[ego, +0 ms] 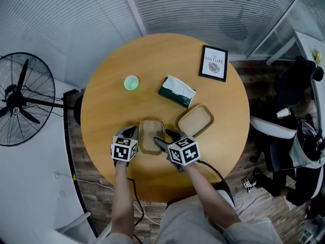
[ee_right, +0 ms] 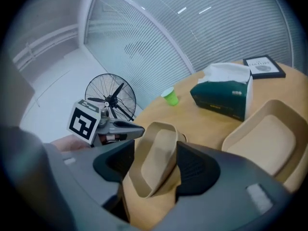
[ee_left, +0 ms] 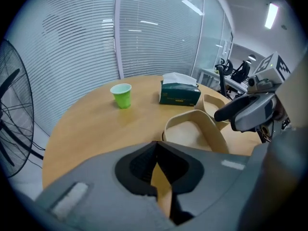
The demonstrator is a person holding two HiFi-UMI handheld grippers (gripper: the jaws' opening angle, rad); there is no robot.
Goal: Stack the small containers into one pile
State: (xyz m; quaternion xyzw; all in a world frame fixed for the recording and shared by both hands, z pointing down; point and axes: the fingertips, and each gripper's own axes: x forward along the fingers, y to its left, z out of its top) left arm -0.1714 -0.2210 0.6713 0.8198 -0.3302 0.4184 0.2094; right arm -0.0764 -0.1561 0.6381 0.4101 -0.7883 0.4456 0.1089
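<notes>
Pinching rim of near container [ego: 151, 136] with left tongs [ego: 133, 132]; right tongs [ego: 163, 138] wide, straddling its other end, no squeeze. At table [ego: 152, 60] front, just beside second container [ego: 195, 121]. Likely light, thin, flexy: grip rim wall.

Table [ego: 117, 121]: cup [ego: 131, 83], tissues [ego: 176, 91], frame [ego: 213, 63], tray [ego: 195, 120]
</notes>
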